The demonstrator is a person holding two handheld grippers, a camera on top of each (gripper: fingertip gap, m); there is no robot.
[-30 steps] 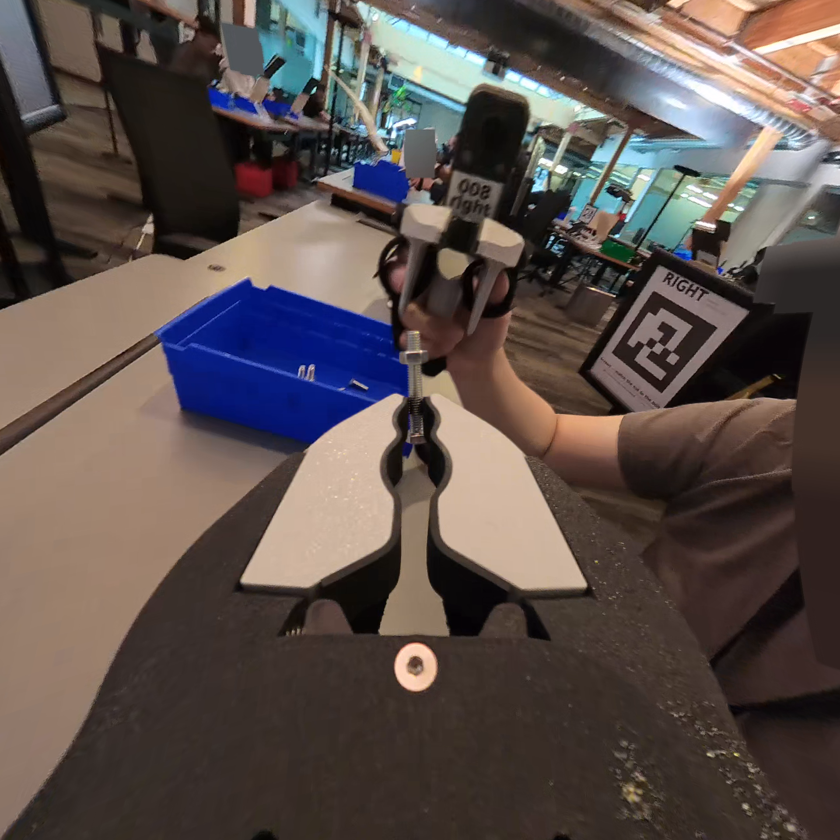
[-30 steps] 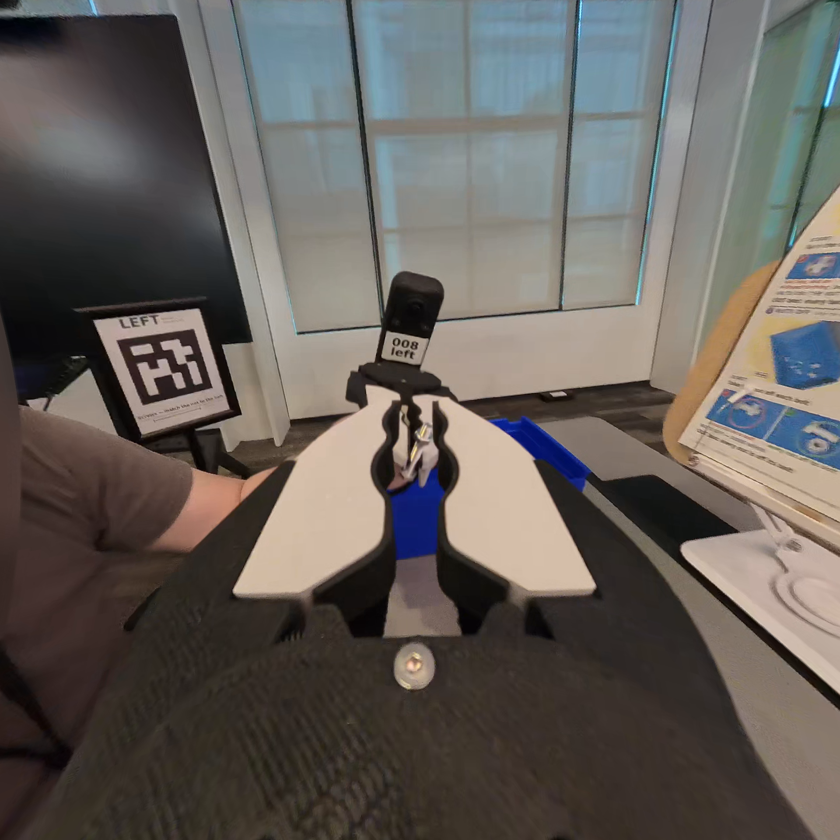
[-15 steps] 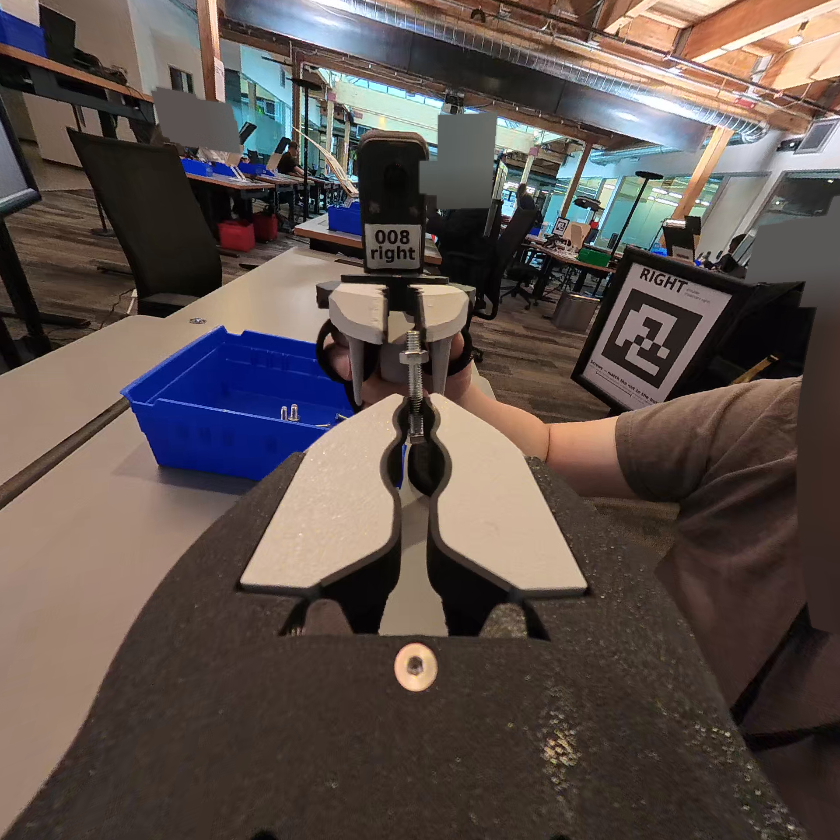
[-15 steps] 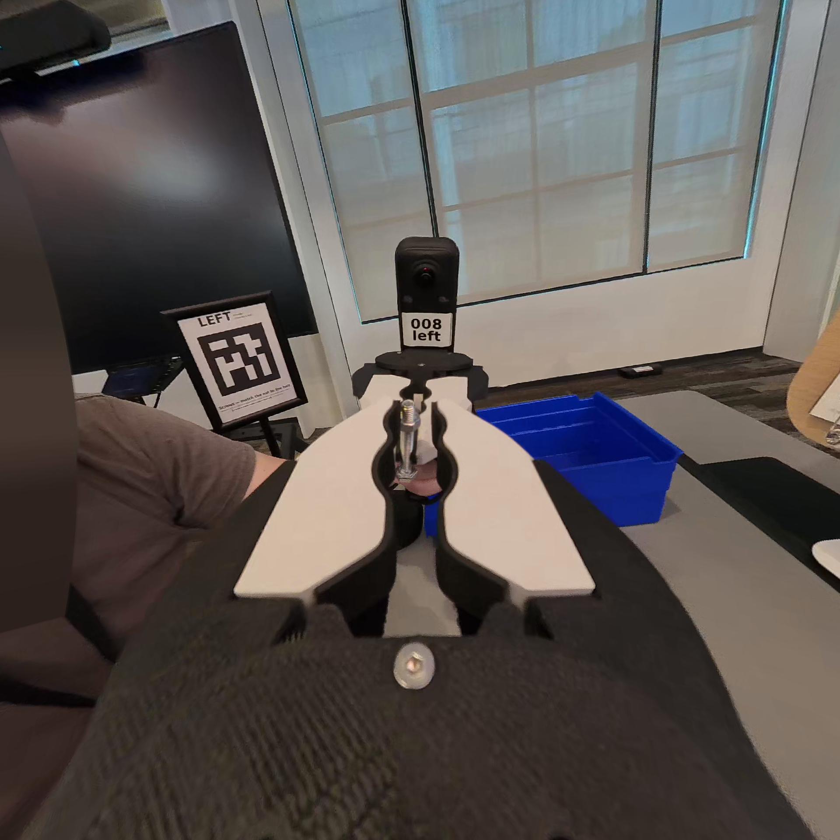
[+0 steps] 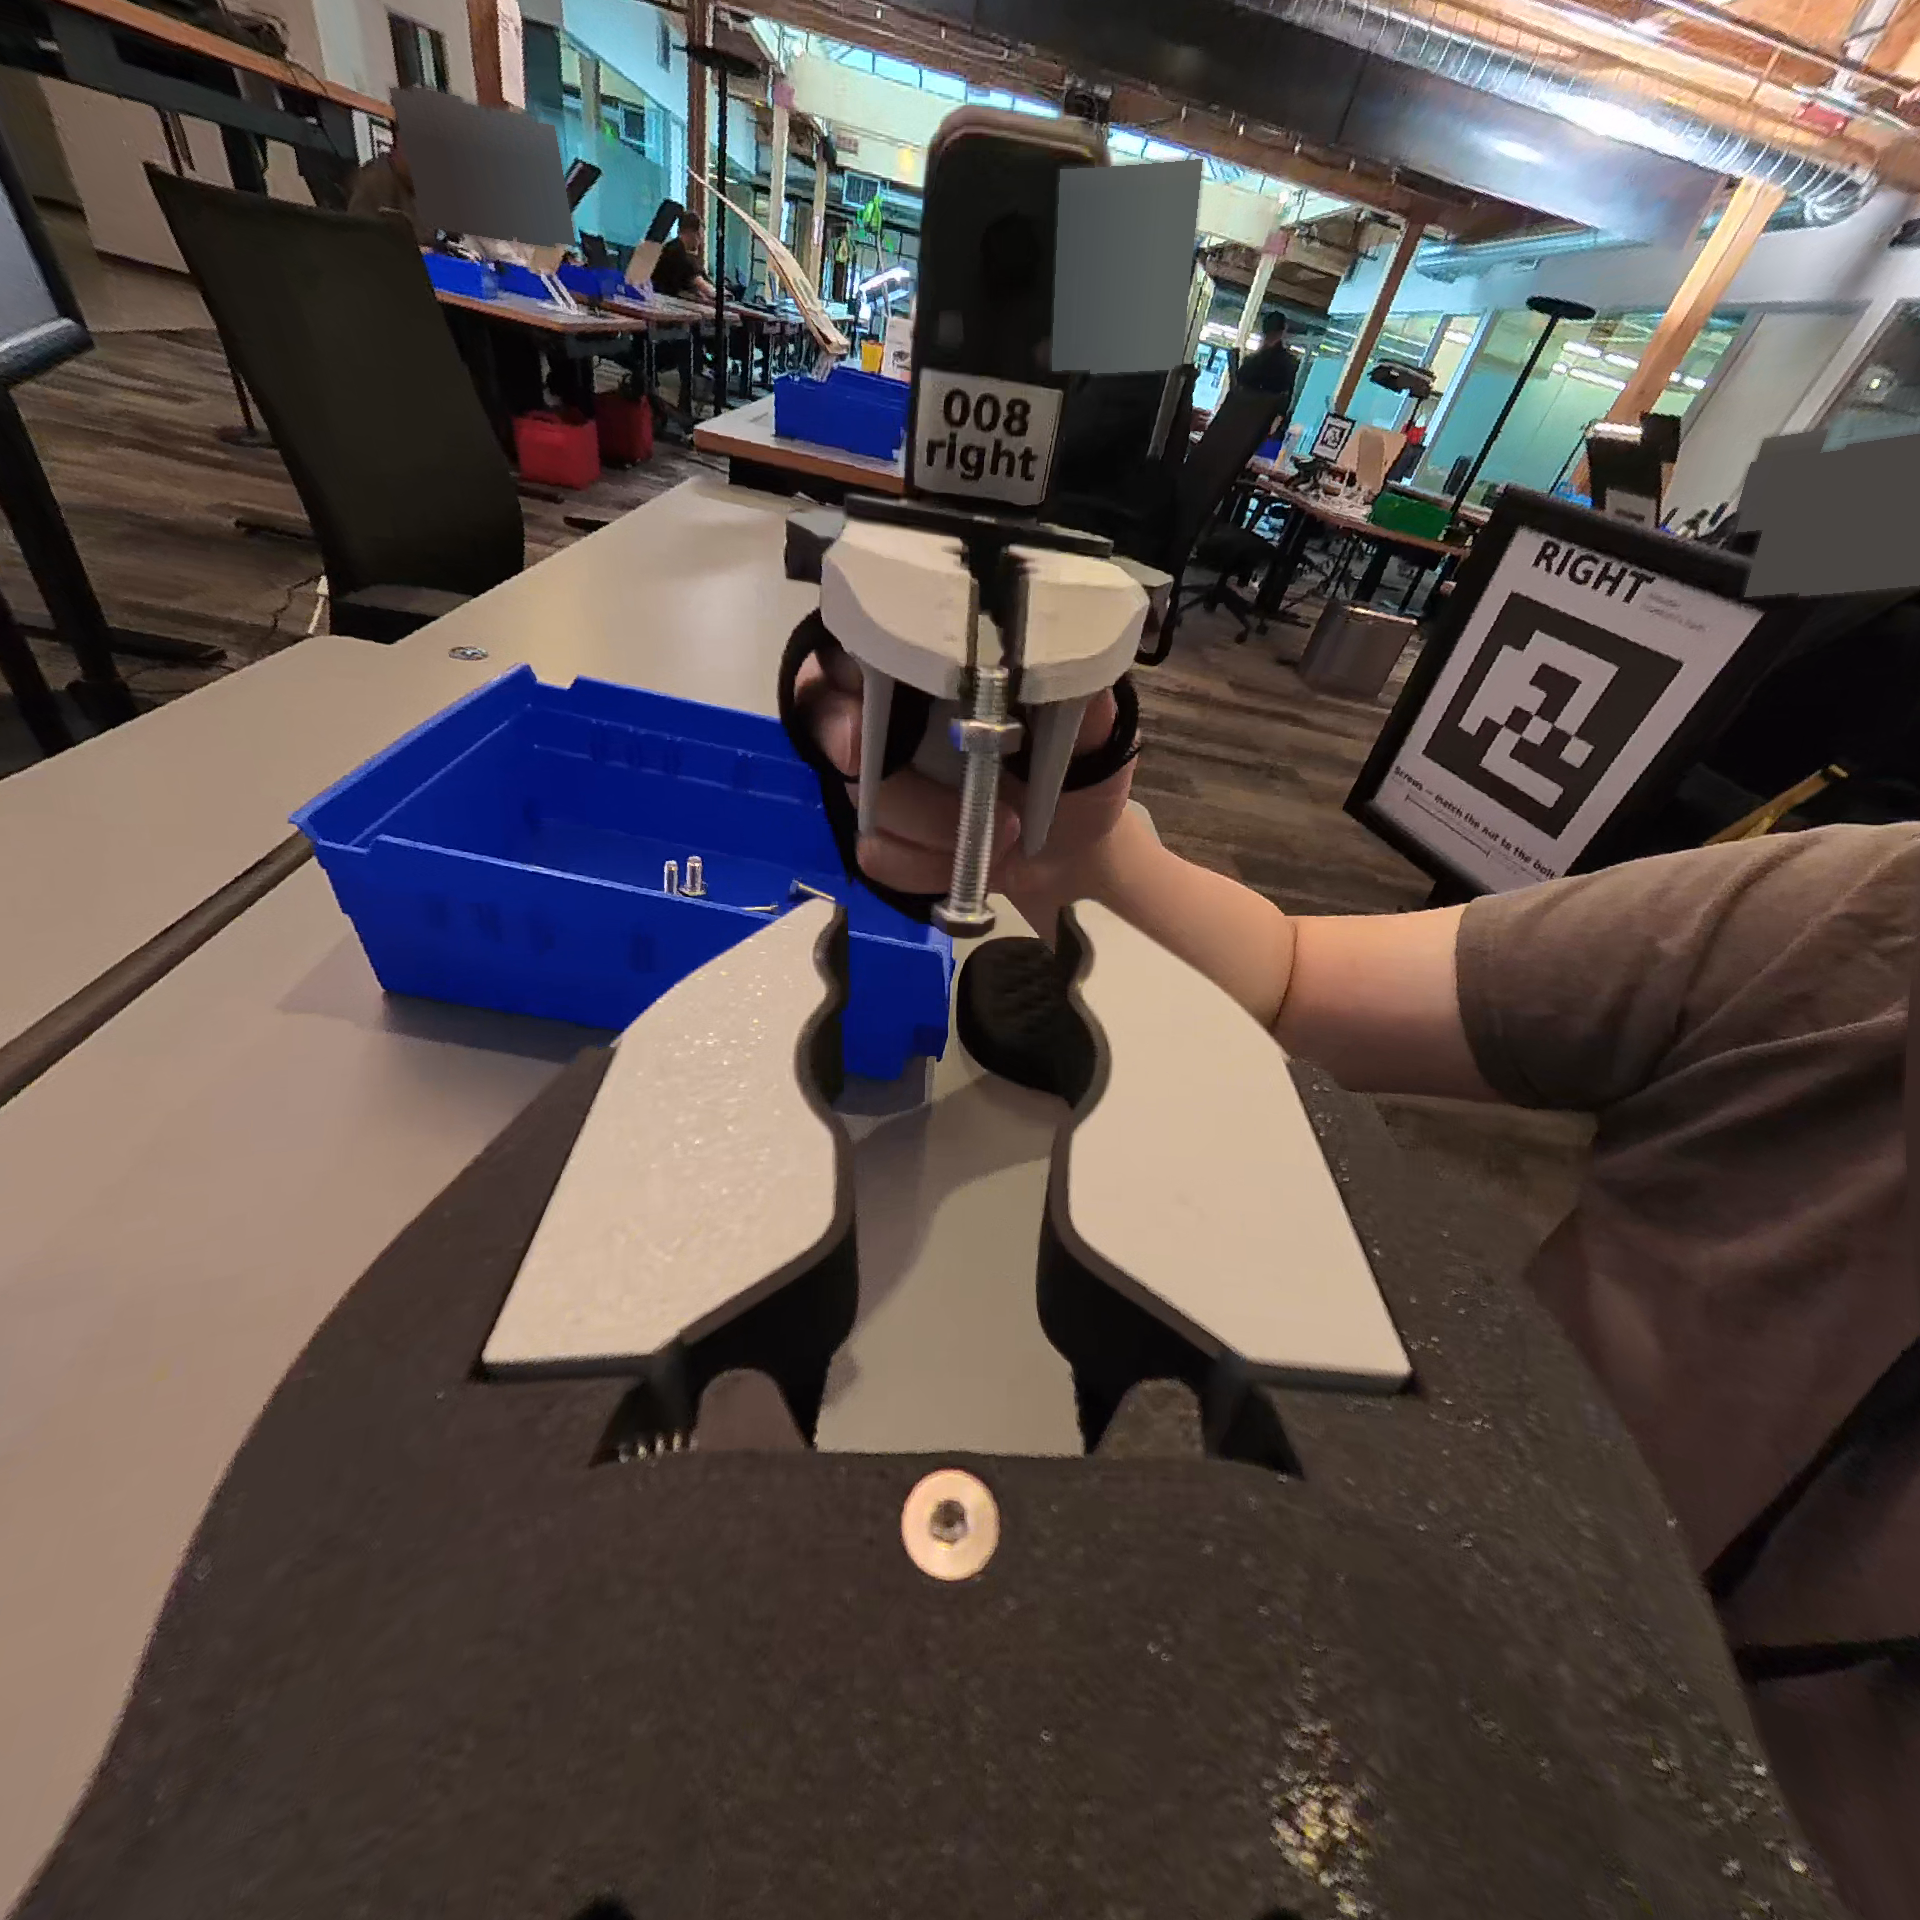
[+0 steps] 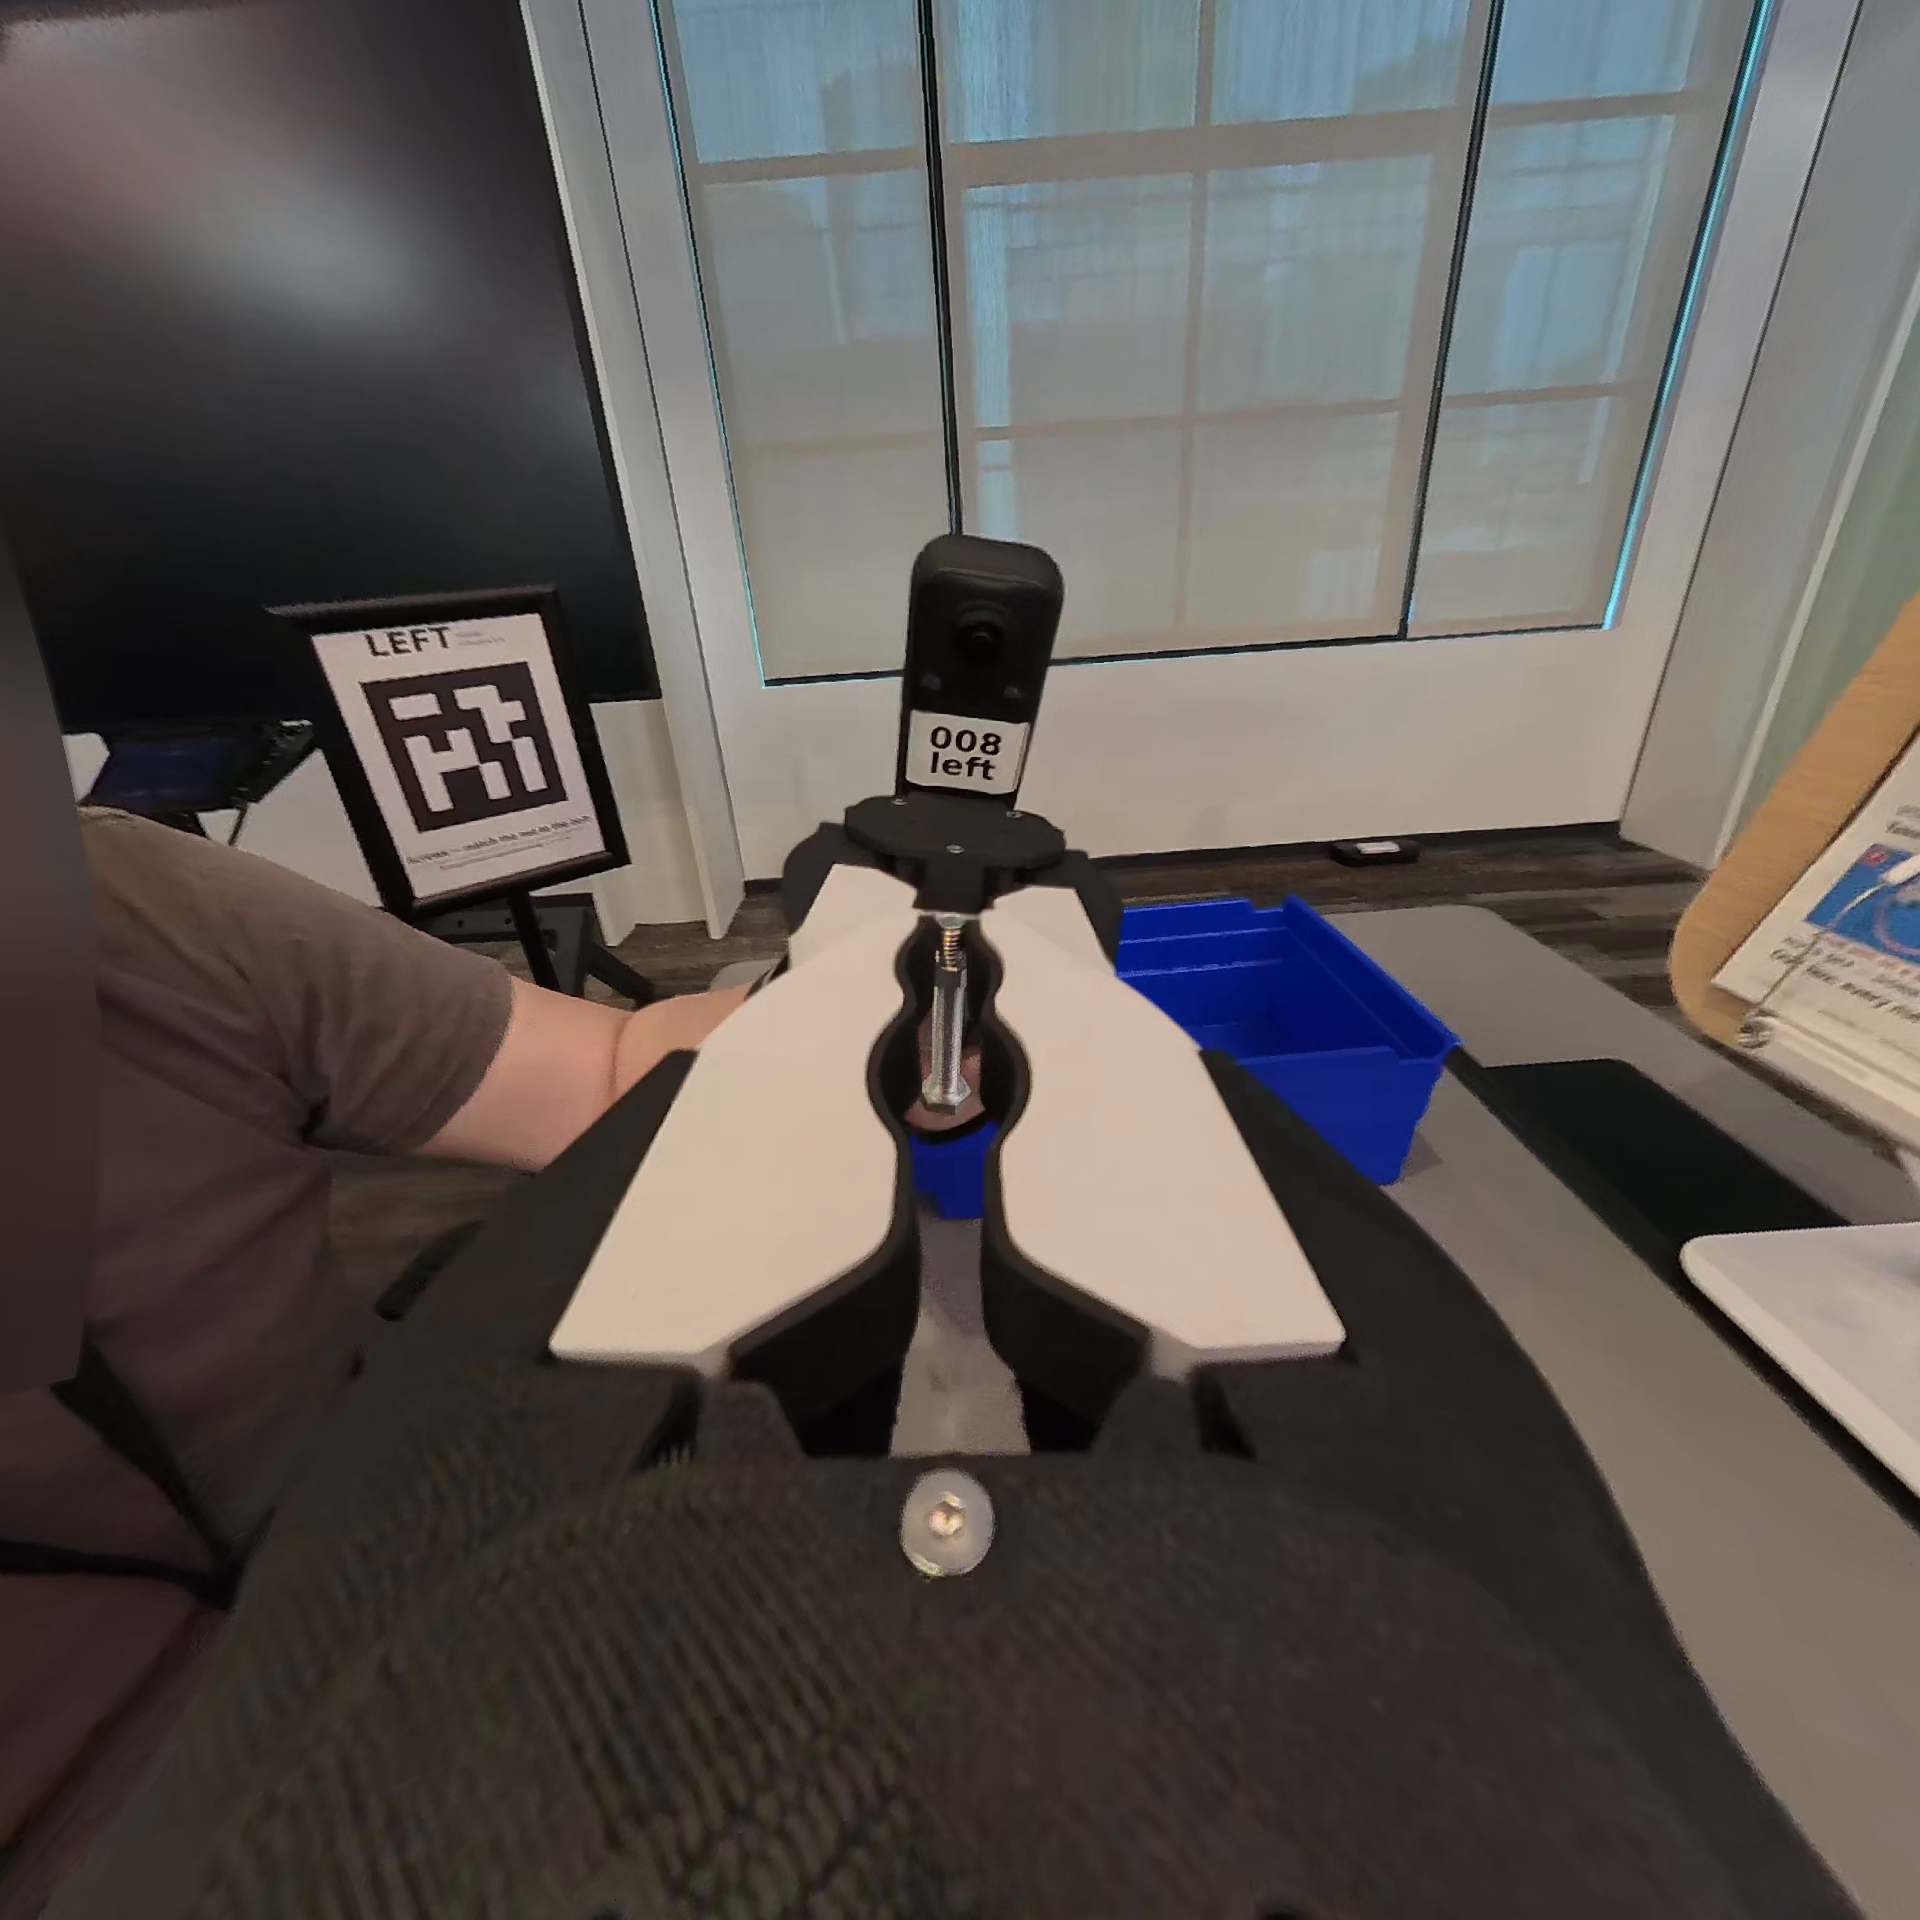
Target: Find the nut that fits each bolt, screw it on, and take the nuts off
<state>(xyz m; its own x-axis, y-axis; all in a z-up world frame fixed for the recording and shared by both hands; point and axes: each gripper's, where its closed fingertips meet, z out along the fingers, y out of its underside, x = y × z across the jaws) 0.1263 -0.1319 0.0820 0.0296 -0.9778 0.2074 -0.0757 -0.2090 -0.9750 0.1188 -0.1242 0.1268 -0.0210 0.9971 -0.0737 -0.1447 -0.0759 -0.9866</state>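
A long silver bolt (image 5: 971,821) hangs upright with a nut (image 5: 987,738) on its upper thread and its hex head at the bottom. My right gripper (image 5: 982,649) faces me in the left wrist view, shut on the bolt's threaded top end. My left gripper (image 5: 951,925) is open, and the bolt's head sits between its tips without touching them. In the right wrist view the bolt (image 6: 943,1039) shows through the gap under the shut right gripper (image 6: 948,925). The left gripper's open fingers (image 6: 842,935) show just beyond.
A blue bin (image 5: 582,935) holding a few small bolts (image 5: 684,878) stands on the grey table (image 5: 208,1143) to the left; it also shows in the right wrist view (image 6: 1330,1049). A framed marker sign (image 5: 1548,717) stands at right. A white tray (image 6: 1829,1320) and an instruction board (image 6: 1829,935) sit nearby.
My left gripper has opened and let go of the bolt's lower end. The right gripper has closed on the bolt's top and now holds it alone.
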